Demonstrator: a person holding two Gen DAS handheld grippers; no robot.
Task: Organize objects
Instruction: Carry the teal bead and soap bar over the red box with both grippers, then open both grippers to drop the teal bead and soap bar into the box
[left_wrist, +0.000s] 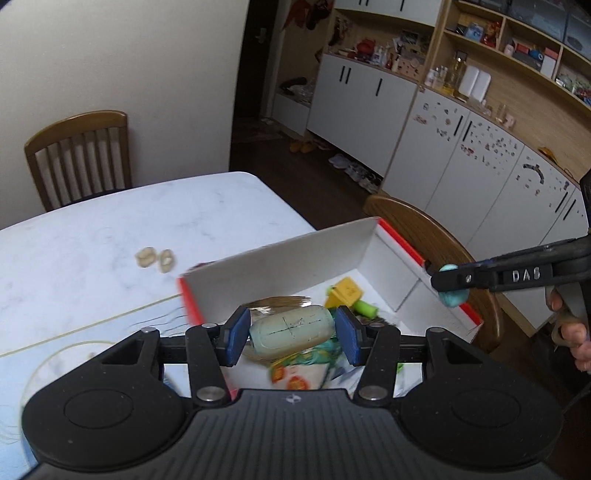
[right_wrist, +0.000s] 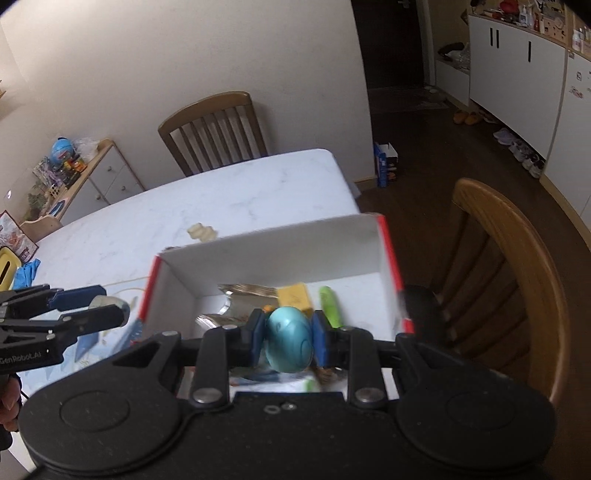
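My left gripper (left_wrist: 291, 334) is shut on a pale green rounded block (left_wrist: 291, 330) with pen lines on it, held above the near end of a white box with red edges (left_wrist: 280, 266). My right gripper (right_wrist: 289, 341) is shut on a shiny teal egg-shaped ball (right_wrist: 290, 341) over the same box (right_wrist: 273, 254). Inside the box lie a yellow block (right_wrist: 293, 295), a green stick (right_wrist: 330, 306), silvery wrappers and printed packets. The right gripper (left_wrist: 448, 284) with the teal ball shows at the right of the left wrist view; the left gripper (right_wrist: 101, 306) shows at the left of the right wrist view.
The box stands near the corner of a white marble table (left_wrist: 110, 236). Small beige pieces (left_wrist: 155, 258) lie on the table beyond the box. A wooden chair (right_wrist: 509, 273) stands right of the box, another chair (left_wrist: 79, 155) at the table's far side. Cabinets line the right wall.
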